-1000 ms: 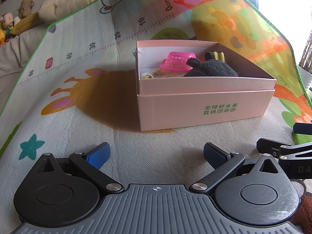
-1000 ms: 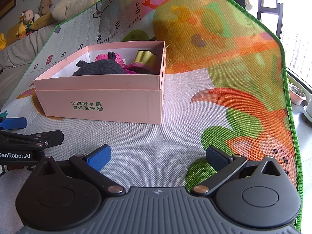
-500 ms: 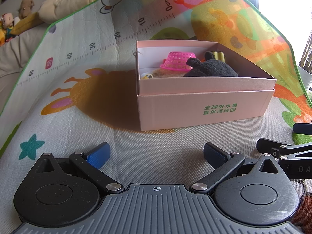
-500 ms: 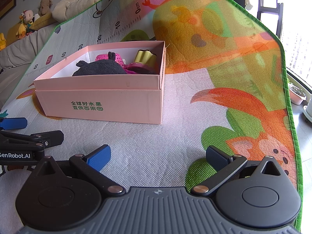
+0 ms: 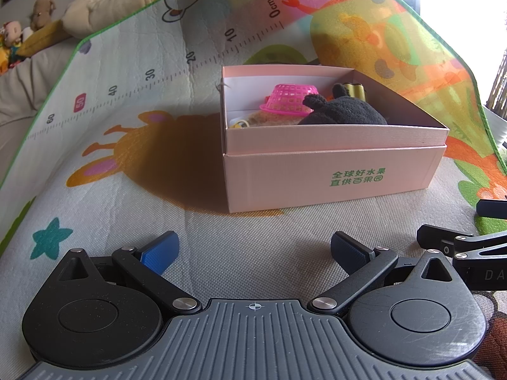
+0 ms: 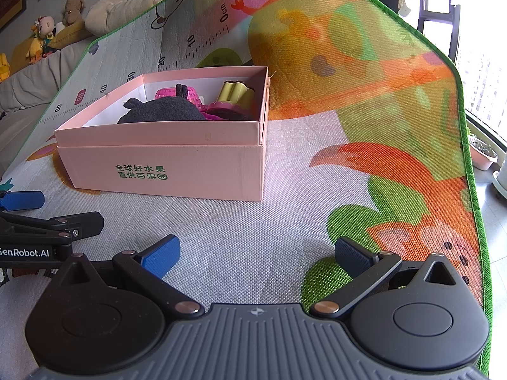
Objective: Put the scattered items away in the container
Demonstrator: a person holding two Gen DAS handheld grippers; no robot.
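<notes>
While the pink box (image 5: 332,177) sits on the mat (image 5: 126,164), both grippers hover just in front of it, left gripper (image 5: 252,250) and right gripper (image 6: 255,251) spread wide, holding nothing. Black plush (image 6: 161,110), pink basket (image 5: 286,98) and yellow toy (image 6: 236,94) lie inside the box.

Matt pink cardboard box (image 5: 317,177); fuzzy black plush toy (image 5: 345,114); glossy plastic basket (image 5: 285,98); woven-textured mat (image 6: 253,237).

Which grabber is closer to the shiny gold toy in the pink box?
Right, I think. The gold toy sits in the pink box's far right corner. The right gripper faces that end; the left gripper is off toward the other end.
</notes>
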